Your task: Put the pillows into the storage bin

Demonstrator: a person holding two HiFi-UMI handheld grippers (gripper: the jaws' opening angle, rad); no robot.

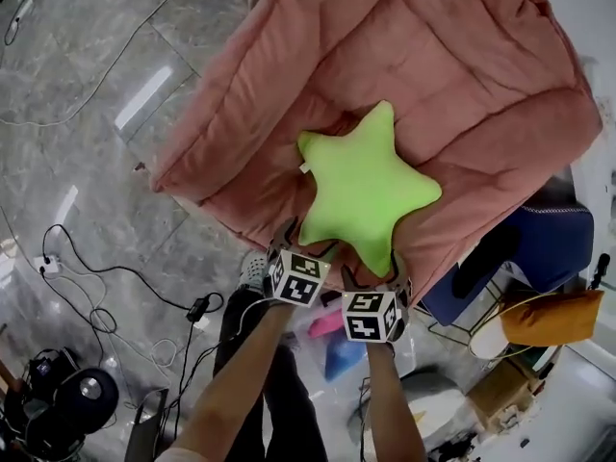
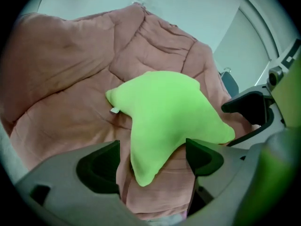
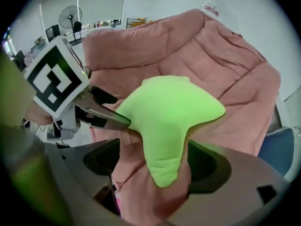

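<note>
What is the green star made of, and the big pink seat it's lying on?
The green star looks like a stuffed fabric pillow: smooth, matte, puffy, with rounded arms and a small tag. The pink seat seems padded cloth, exact kind unclear: stitched quilted panels, soft wrinkles, no shine.

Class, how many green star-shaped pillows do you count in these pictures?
1: the star pillow lies on the pink padded seat. Others may be hidden elsewhere.

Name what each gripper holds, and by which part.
Nothing is held: the left gripper and right gripper stand open, each around a point of the lime-green star-shaped plush pillow.
</note>
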